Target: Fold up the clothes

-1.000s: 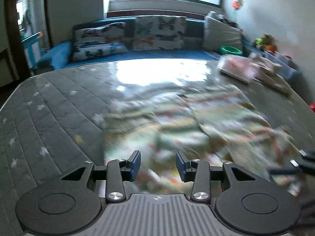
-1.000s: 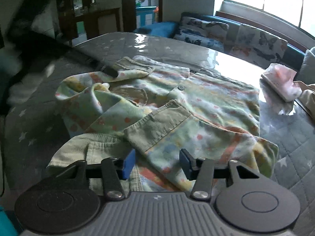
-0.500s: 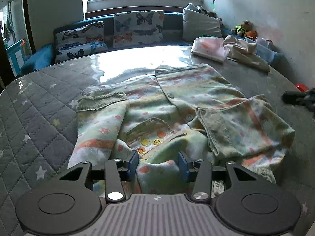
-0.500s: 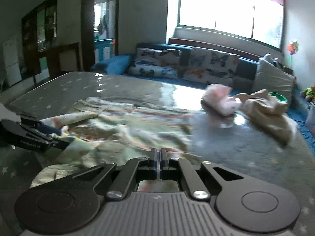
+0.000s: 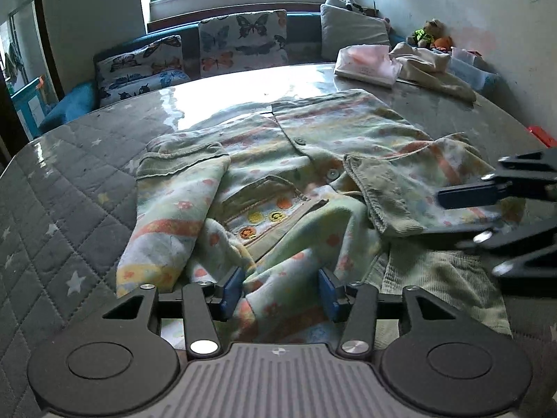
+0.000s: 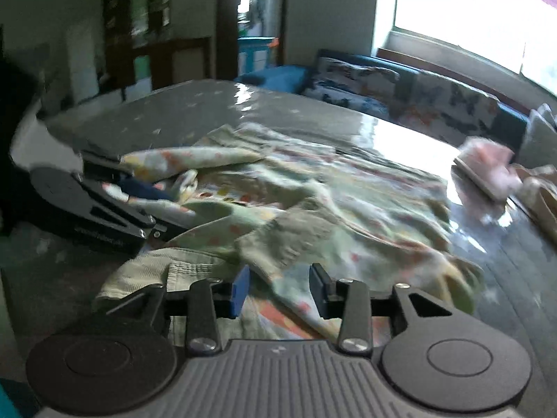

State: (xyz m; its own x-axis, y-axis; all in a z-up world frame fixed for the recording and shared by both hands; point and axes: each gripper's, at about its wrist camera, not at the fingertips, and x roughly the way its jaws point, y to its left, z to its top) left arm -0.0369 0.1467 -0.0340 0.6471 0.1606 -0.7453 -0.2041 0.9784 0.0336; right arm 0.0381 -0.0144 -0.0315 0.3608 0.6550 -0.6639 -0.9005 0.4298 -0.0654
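A pale green cardigan (image 5: 313,160) with orange stripes and small flowers lies spread on the grey quilted table (image 5: 69,188), both sleeves folded inward. My left gripper (image 5: 280,292) is low at its near hem. Its jaws are opening, and a raised fold of the cloth stands between them without being pinched. In the right wrist view the left gripper (image 6: 163,198) reaches in from the left among the rumpled cloth. My right gripper (image 6: 280,289) hovers over the cardigan's (image 6: 348,209) near right corner. Its jaws are opening with cloth beneath them, none gripped. It shows blurred at the right (image 5: 463,214).
A folded pink garment (image 5: 365,62) and a beige one (image 5: 431,69) lie at the table's far right. Butterfly cushions (image 5: 243,41) line a blue sofa behind the table. A red object (image 5: 541,136) sits at the right edge. A dark cabinet (image 6: 139,35) stands beyond the left end.
My left gripper sank closer to the near hem and its jaws widened slightly. My right gripper, shut and off to the right half a second ago, swung back to the cardigan and opened.
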